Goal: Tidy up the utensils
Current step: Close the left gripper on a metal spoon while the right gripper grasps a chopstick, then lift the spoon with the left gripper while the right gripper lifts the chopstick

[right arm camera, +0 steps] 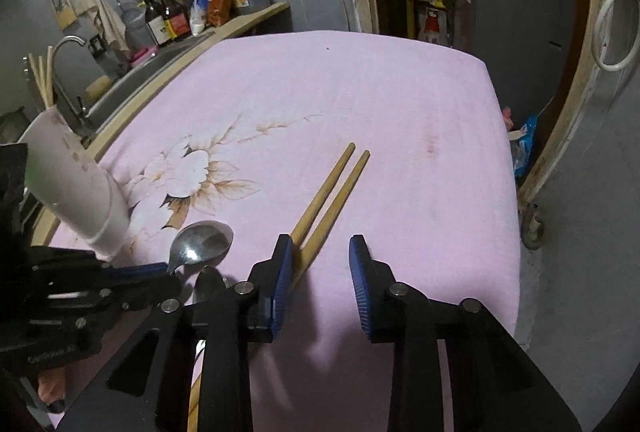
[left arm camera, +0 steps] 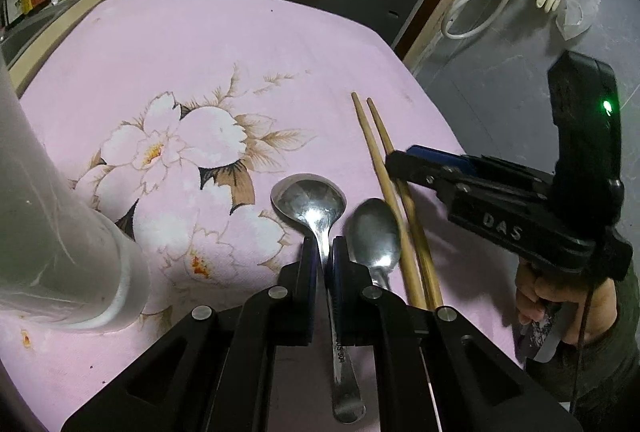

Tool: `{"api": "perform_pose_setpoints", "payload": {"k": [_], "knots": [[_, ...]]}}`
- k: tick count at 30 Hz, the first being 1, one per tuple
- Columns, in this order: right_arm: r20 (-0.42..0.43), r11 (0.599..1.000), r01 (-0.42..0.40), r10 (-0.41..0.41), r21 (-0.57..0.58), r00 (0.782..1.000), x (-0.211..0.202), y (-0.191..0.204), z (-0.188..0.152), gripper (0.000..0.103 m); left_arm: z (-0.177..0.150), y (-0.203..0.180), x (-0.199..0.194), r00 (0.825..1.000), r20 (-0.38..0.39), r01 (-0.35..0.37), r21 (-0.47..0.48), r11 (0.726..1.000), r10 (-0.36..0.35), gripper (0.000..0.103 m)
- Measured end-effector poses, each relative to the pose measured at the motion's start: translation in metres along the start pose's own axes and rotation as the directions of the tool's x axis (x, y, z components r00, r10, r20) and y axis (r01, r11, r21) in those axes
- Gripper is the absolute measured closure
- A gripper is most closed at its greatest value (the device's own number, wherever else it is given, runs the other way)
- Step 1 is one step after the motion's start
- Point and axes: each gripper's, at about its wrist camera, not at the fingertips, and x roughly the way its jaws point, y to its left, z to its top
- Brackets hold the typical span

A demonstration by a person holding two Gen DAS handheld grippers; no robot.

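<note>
I am holding the left gripper (left arm camera: 325, 256) low over the near edge of the pink flower-printed tablecloth (left arm camera: 208, 43), and its blue-padded fingers (left arm camera: 307, 264) are clamping the neck of the large shiny steel spoon (left arm camera: 310, 201), just behind the bowl. The spoon's handle is running back between the black finger arms toward me. Just beside it on the right, a smaller dull steel spoon (left arm camera: 374, 232) is lying on the cloth, its bowl pointing toward the far edge. The pair of long wooden chopsticks (left arm camera: 394, 199) is lying next to that, side by side, tips aimed at the far right corner.

I am keeping the right gripper (right arm camera: 318, 272) spread wide apart, gripping nothing; its left pad (right arm camera: 280, 280) is sitting over the chopsticks (right arm camera: 332, 187), though I cannot tell whether it is touching them. The tall white cylindrical utensil holder (right arm camera: 76, 187) is standing near the left edge of the cloth, with chopsticks poking out of its top.
</note>
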Motion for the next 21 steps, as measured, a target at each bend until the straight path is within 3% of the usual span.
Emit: {"api": "perform_pose_setpoints", "payload": {"k": [9, 12, 18, 21], "knots": [[-0.103, 0.999, -0.004, 0.009, 0.041, 0.995, 0.013, 0.002, 0.014, 0.081, 0.001, 0.004, 0.001, 0.999, -0.036, 0.037, -0.02, 0.999, -0.037, 0.099], [-0.109, 0.995, -0.037, 0.046, 0.088, 0.993, 0.007, -0.001, 0.01, 0.092, -0.002, 0.002, -0.003, 0.998, -0.03, 0.045, -0.021, 0.999, -0.046, 0.1], [-0.052, 0.969, -0.124, 0.138, 0.211, 0.989, -0.018, -0.01, -0.016, 0.099, -0.014, 0.0, -0.02, 0.998, 0.006, 0.06, -0.012, 0.998, -0.06, 0.102], [0.012, 0.969, -0.135, 0.136, 0.209, 0.991, -0.037, -0.007, -0.028, 0.099, -0.021, -0.002, -0.034, 0.996, 0.052, 0.071, 0.007, 0.997, -0.072, 0.103]]}}
